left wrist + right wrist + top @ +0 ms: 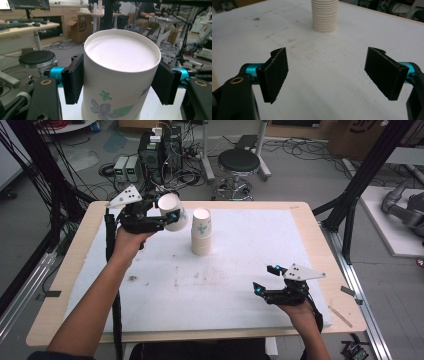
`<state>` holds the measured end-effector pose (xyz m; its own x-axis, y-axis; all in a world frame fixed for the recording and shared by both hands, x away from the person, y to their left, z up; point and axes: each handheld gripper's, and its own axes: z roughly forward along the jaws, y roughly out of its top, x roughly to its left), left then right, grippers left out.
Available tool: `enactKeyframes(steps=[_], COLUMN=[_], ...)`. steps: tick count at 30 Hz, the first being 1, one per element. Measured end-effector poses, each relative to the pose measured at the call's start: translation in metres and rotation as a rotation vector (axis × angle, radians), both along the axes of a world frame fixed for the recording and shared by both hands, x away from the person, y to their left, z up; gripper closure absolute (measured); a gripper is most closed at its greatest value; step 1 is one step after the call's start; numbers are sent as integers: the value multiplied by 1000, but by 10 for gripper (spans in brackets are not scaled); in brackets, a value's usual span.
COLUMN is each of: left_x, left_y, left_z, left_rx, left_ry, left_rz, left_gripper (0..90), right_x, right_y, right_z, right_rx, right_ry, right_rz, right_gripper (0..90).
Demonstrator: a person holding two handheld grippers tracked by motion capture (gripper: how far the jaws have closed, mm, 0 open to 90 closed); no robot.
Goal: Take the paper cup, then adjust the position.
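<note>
The jaws of the left gripper (117, 82) are closed on a paper cup (120, 80), one black pad flat against each side of its wall a little below the end that faces the camera. In the high view that cup (172, 212) is held up off the surface, tipped on its side near the far left corner, just left of a stack of paper cups (202, 232) that stands upright on the white mat.

The cup looks very light and thin-walled, so I judge it will buckle or go oval under a hard squeeze. Its printed, waxy-looking wall is smooth and could slip through a loose grip. The safest hold seems to be the present one: pads square on opposite sides, close to the stiffer end, with only gentle pressure. Nested cups can cling together, so the stack may need steadying.

The left hand (131, 240) grips its tool from below, wrist bent upward, forearm reaching diagonally from the near left edge across the surface (65, 270).

The jaws of the right gripper (325, 75) stand wide apart with nothing between them, pointing across the bare mat toward the ribbed stack (324, 16) farther off. In the high view the right gripper (267, 280) hovers low near the near right corner, well apart from the cups, the hand (300, 312) under it.
</note>
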<state>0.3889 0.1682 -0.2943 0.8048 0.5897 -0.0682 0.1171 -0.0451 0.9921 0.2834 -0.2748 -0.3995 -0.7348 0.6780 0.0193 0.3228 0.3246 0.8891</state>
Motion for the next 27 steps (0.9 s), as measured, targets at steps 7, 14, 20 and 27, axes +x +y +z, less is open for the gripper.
enactKeyframes(steps=[7,14,20,27], left_x=[-18,-28,-35,-41], left_y=[-7,-16,-26,-39], left_z=[-17,-29,-43,-56], left_rx=[39,67,96,103], left_ry=[15,29,49,73], left_rz=[-58,-82,-117,-152], left_gripper=[333,334,334,332], right_x=[12,25,29,28], right_y=[14,33,44,51], right_z=[4,14,14,11], right_rx=[12,15,27,28], right_ry=[-2,-10,5,13], right_rz=[43,128,162,191], right_gripper=[193,194,194,194])
